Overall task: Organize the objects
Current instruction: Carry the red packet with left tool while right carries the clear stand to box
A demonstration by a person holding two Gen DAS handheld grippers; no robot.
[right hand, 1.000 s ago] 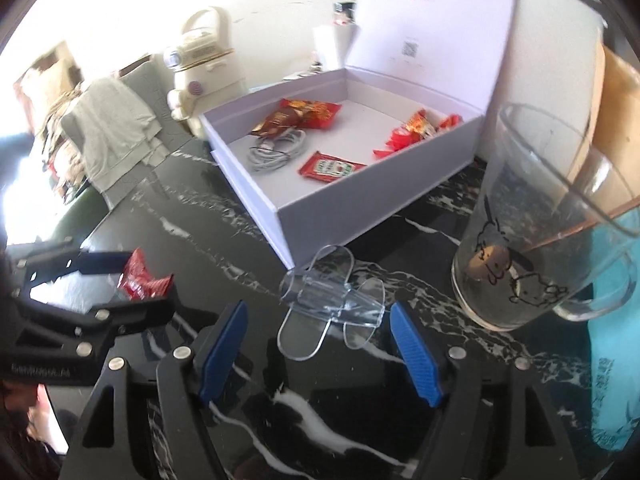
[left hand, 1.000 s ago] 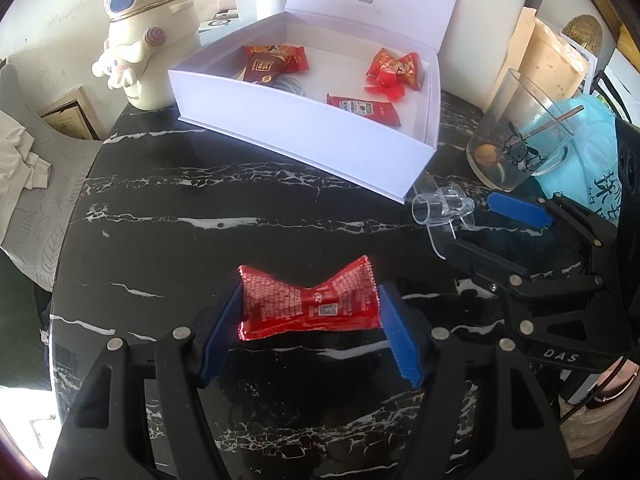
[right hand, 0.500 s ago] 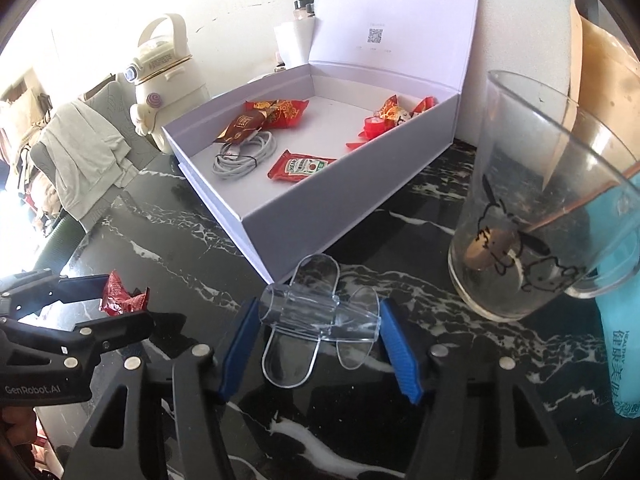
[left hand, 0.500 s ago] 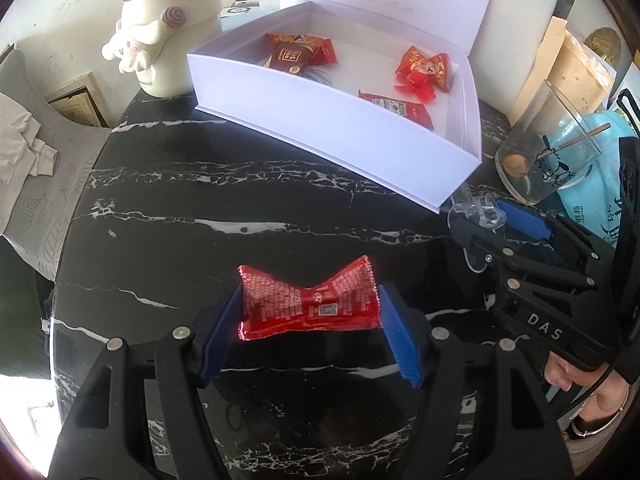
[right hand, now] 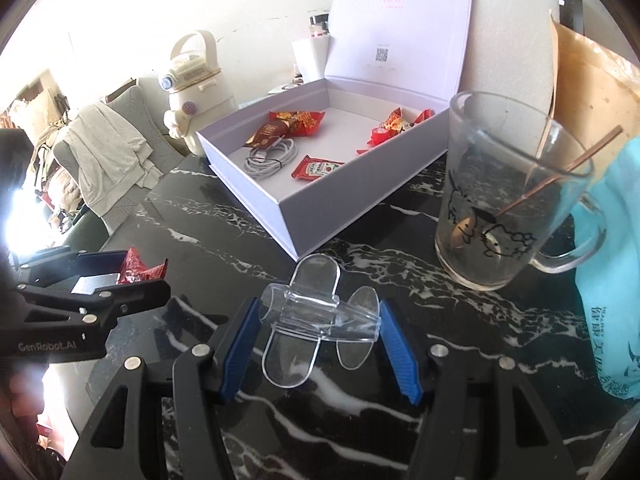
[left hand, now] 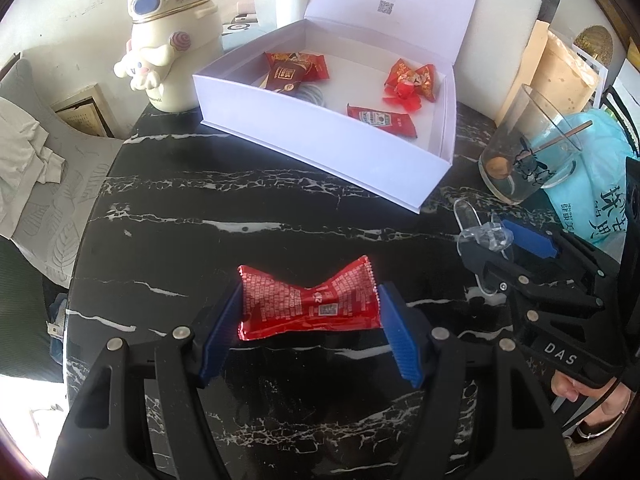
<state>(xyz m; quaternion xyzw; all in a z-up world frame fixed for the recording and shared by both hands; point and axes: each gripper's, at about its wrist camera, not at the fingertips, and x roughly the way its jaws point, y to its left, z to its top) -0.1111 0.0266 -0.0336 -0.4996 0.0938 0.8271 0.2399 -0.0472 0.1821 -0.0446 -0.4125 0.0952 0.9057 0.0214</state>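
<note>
The left gripper has its blue fingers half closed on the two short ends of a red snack packet. The right gripper has just been closing, and its fingers now press on both ends of a clear plastic clip.

Both things are just above the black marble desk, near the open white box.

The packet looks light, soft and easy to crush, so a gentle hold at the sealed ends seems best. The clip is probably stiff, smooth and slippery; its tube part gives the safest hold.
</note>
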